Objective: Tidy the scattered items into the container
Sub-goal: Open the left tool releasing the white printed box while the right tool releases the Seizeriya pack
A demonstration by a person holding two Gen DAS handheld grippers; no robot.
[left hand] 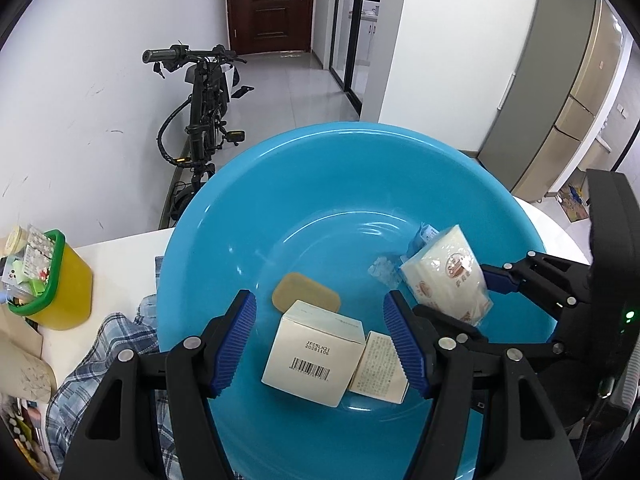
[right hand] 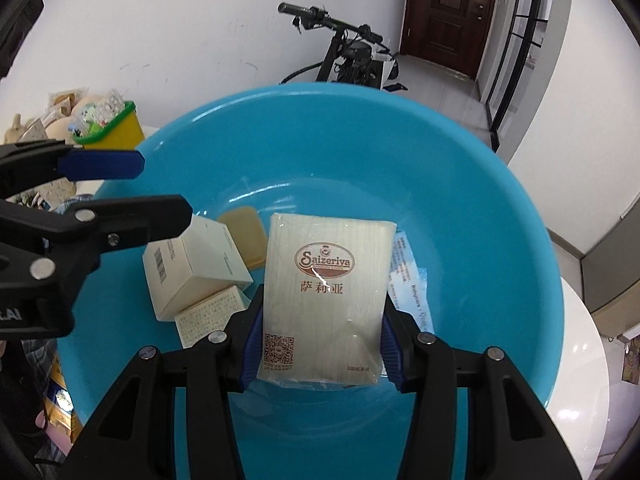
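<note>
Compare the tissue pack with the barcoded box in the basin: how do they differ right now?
The plastic-wrapped cream tissue pack is soft and flat; the white cardboard barcoded box is rigid and blocky. The pack is clamped in the right tongs, held above the round blue plastic basin; the box lies loose on the basin floor. The pack carries a red logo, the box a black barcode. Both are pale.

A white table (left hand: 120, 252) carries a blue basin (left hand: 352, 160); left of the basin stand a yellow green-rimmed bin (left hand: 66, 292) and a crumpled plaid cloth (left hand: 104, 356).
</note>
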